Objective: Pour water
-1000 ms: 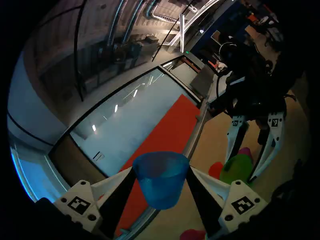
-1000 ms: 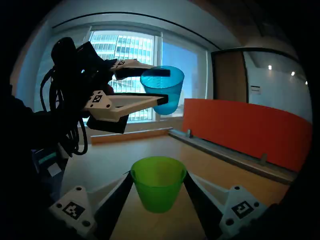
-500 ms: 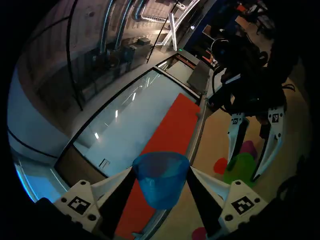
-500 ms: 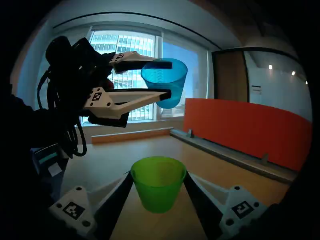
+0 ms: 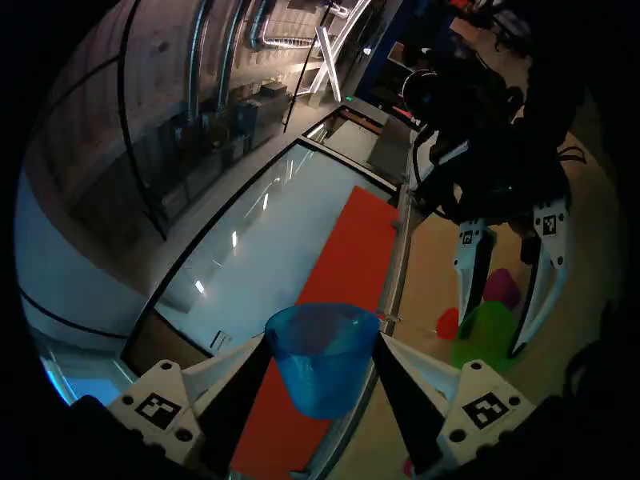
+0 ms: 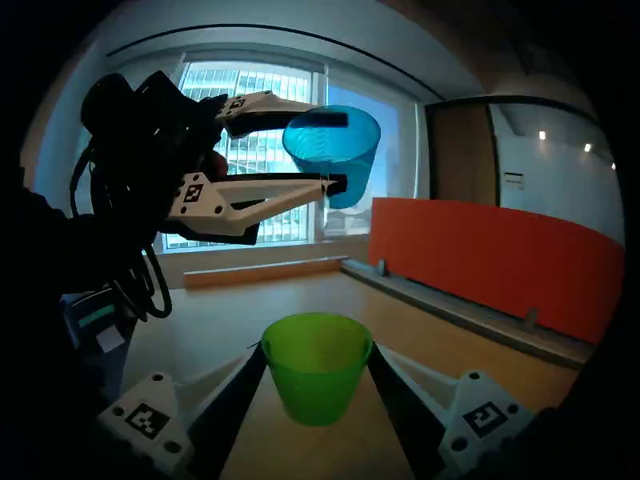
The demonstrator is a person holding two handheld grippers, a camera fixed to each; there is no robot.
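Observation:
My left gripper (image 5: 322, 362) is shut on a translucent blue cup (image 5: 322, 370). In the right gripper view that blue cup (image 6: 336, 156) hangs high above the table, tipped toward the camera, between the left gripper's fingers (image 6: 272, 192). My right gripper (image 6: 317, 376) is shut on a green cup (image 6: 318, 374), held upright low over the wooden table (image 6: 224, 320). From the left gripper view the green cup (image 5: 490, 336) sits between the right gripper's white fingers (image 5: 470, 272), off to the right. Whether either cup holds water I cannot tell.
An orange divider panel (image 6: 512, 264) runs along the table's far right edge, with a metal rail (image 6: 448, 308) at its foot. A big window (image 6: 248, 152) fills the back wall. Pink and red patches (image 5: 504, 284) lie on the table near the green cup.
The left gripper has lifted the blue cup higher and tipped it more toward the green cup. The right gripper and green cup have stayed put.

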